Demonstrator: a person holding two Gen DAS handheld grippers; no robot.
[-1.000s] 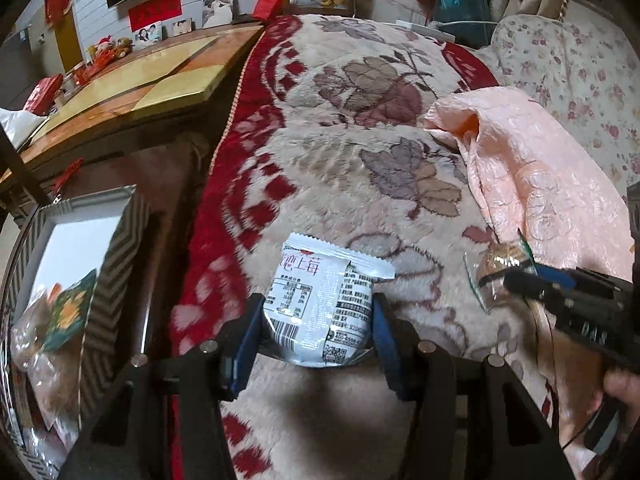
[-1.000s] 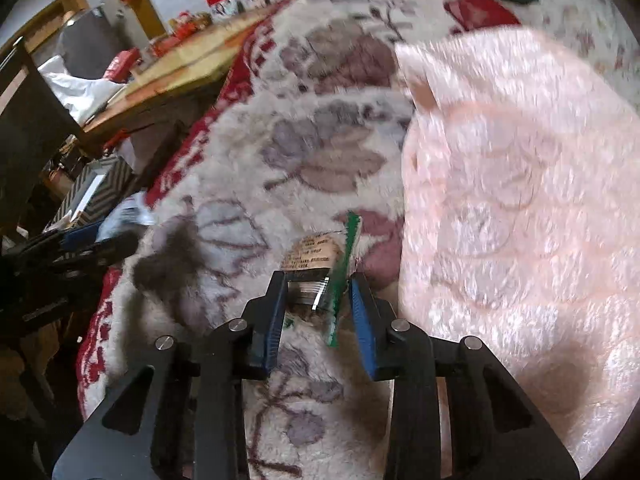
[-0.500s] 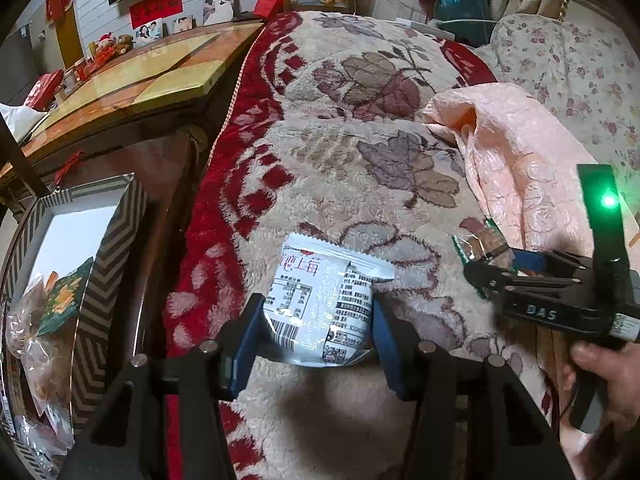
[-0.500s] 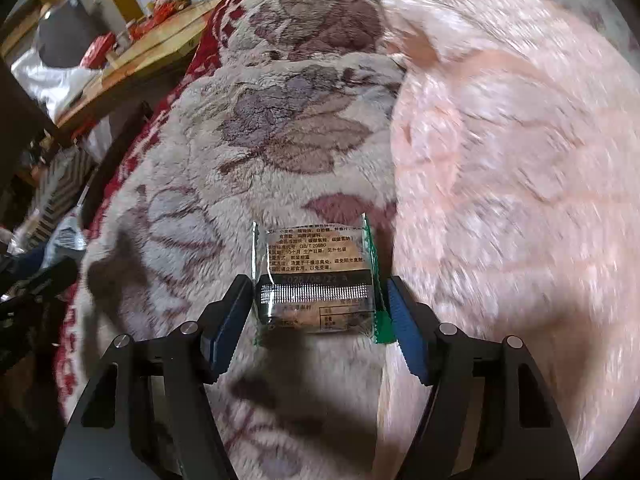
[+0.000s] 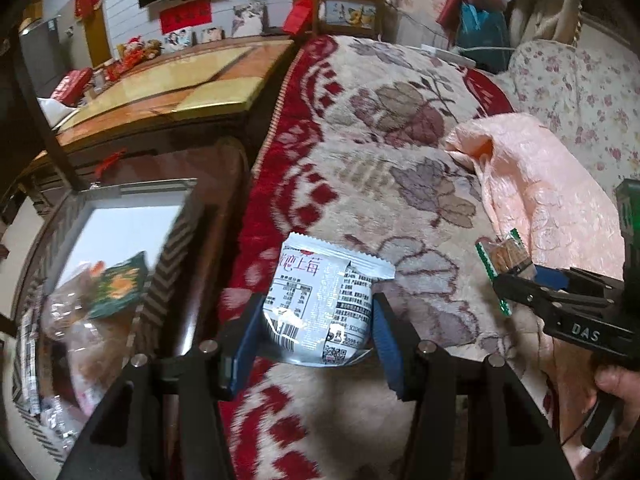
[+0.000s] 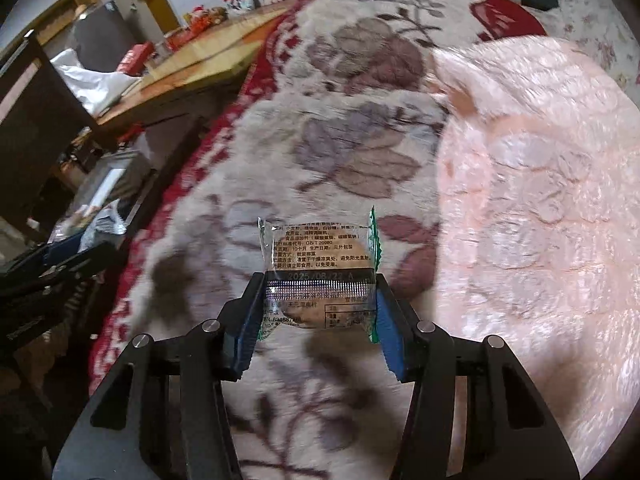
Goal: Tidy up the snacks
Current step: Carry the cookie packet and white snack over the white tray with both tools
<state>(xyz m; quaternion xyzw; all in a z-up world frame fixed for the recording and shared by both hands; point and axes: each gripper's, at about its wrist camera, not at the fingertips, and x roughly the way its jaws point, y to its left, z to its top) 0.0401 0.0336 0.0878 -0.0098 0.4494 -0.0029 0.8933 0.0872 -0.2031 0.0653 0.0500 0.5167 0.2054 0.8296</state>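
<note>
My left gripper [image 5: 316, 330] is clamped on a white snack packet [image 5: 324, 304], blue pads pressing its two side edges, about half spread. The packet stands with its long axis running away from me, crimped top edge pointing forward over the red-and-cream floral blanket [image 5: 360, 152], printed nutrition panel facing up.

My right gripper [image 6: 316, 322] has the small clear-wrapped cake [image 6: 320, 264] between its pads. The jaws have just been closing, and both pads now touch the wrapper's crimped green ends, so I hold it across its long axis, which lies left to right; the printed back faces up and the far half sticks out past my fingertips. It hangs over the blanket just beside the pink quilt [image 6: 540, 200].

In the left view, that cake [image 5: 506, 254] shows at the right gripper's [image 5: 520, 276] tip, well right of the packet. A patterned box [image 5: 168, 248] with other snacks in it sits to the left, off the bed.
</note>
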